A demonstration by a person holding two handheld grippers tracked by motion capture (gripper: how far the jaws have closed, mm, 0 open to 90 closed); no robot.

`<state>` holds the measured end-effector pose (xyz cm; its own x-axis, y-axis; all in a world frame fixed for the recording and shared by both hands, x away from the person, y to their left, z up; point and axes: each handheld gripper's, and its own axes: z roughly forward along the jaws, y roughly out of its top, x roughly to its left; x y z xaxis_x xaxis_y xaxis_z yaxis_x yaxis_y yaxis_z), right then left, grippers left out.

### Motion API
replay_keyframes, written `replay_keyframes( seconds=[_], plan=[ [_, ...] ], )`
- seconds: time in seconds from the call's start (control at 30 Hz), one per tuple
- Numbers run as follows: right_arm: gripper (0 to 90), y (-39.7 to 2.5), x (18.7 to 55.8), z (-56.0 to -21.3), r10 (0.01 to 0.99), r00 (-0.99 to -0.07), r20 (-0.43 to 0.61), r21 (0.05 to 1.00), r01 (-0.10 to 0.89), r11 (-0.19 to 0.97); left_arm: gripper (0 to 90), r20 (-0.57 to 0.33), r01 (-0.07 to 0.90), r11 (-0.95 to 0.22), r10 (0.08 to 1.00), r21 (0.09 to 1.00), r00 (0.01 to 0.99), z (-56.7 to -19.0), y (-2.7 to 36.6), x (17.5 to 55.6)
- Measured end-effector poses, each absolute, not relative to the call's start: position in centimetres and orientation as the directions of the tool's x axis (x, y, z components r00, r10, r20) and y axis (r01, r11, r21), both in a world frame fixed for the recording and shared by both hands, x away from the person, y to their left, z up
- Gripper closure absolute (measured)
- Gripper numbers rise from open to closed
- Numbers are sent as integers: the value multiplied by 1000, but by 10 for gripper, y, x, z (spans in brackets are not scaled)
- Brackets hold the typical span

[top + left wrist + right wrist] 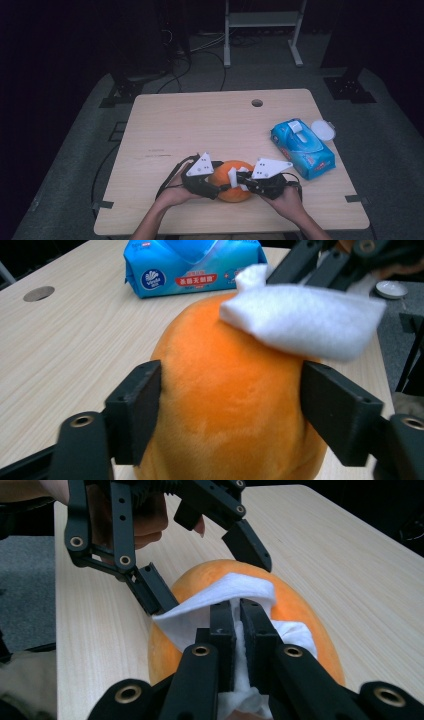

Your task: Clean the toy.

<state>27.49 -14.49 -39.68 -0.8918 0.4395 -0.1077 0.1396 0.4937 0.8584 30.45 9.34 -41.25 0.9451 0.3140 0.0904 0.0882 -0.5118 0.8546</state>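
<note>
Orange plush ball (234, 188): lower centre of frame, on surface (200, 125). Left gripper (216, 188) fingers clasp its sides. Right gripper (239, 181) fingers clenched on white wipe (233, 177), pressed atop ball.

Left gripper (216, 187), right gripper (243, 181): black linkage arms, brass-ringed pivots, block jaws, grey three-cornered top plates, trailing black cables; forearms bare.

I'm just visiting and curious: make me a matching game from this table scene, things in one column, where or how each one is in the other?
Things:
1. orange plush toy
2. white wipe
3. blue wipes pack
4. left gripper

States:
A. pinched in the right gripper
B. lying alone at the table's right side
C. jaws on both sides of the toy
D. draped with the wipe

Pairs: 1-D, 2-A, 3-B, 4-C
</note>
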Motion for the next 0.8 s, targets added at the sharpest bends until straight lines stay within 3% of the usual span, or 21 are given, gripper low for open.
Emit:
replay_keyframes(
  seconds=[0.23, 0.43, 0.6, 0.8],
  plan=[
    [840, -169, 286, -402, 491, -868, -73, 854, 199, 480, 288, 55, 129, -504, 334, 854, 941, -417, 106, 311],
    [840, -163, 282, -403, 466, -882, -74, 852, 187, 490, 194, 62, 97, -472, 310, 876, 949, -408, 101, 308],
    [840, -157, 279, -400, 452, -889, -77, 855, 175, 489, 227, 84, 81, -491, 304, 868, 949, -411, 94, 306],
    [840, -144, 277, -398, 414, -906, -91, 851, 145, 505, 259, 47, 120, -495, 313, 861, 949, -418, 100, 310]
  ],
)
